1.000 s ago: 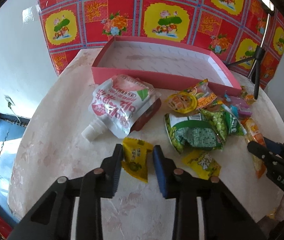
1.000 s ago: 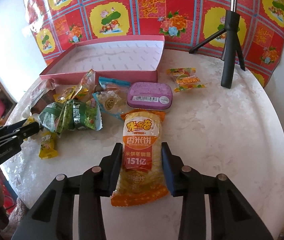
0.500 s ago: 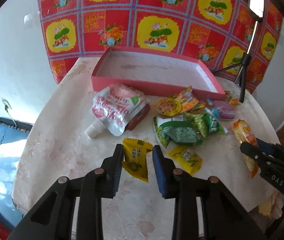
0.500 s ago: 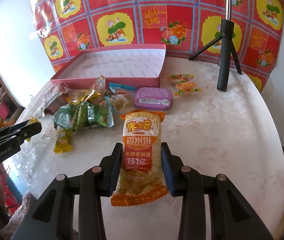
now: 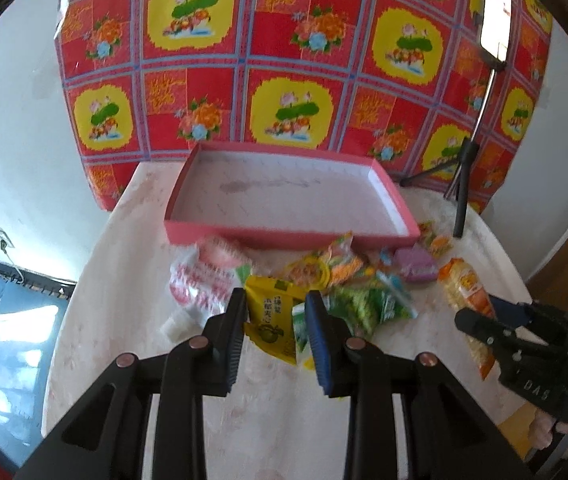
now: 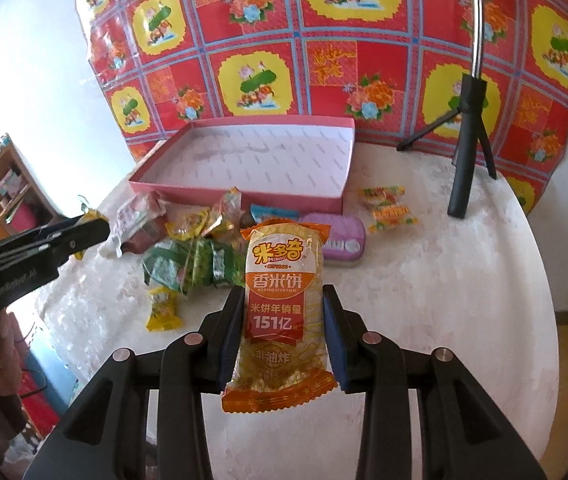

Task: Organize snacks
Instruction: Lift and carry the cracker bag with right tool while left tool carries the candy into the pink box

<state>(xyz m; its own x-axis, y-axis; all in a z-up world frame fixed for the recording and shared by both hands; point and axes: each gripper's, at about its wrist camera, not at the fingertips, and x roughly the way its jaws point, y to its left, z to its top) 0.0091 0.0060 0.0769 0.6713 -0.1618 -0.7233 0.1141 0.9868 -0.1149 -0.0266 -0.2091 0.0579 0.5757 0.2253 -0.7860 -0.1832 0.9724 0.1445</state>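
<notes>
Snacks in crinkly wrappers, left fingers (image 5: 276, 322) pinching yellow packet (image 5: 272, 326), right fingers (image 6: 284, 330) pinching glossy rice-cracker bag (image 6: 280, 320)

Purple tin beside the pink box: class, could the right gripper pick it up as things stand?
Probably not yet: the right gripper is shut on the rice cracker packet, so the purple tin must wait until it is released.

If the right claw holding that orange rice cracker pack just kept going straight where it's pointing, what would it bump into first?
Probably the purple tin lying just beyond the rice cracker pack that the right claw grips. The pink box sits behind it. Depth is hard to judge here.
</notes>
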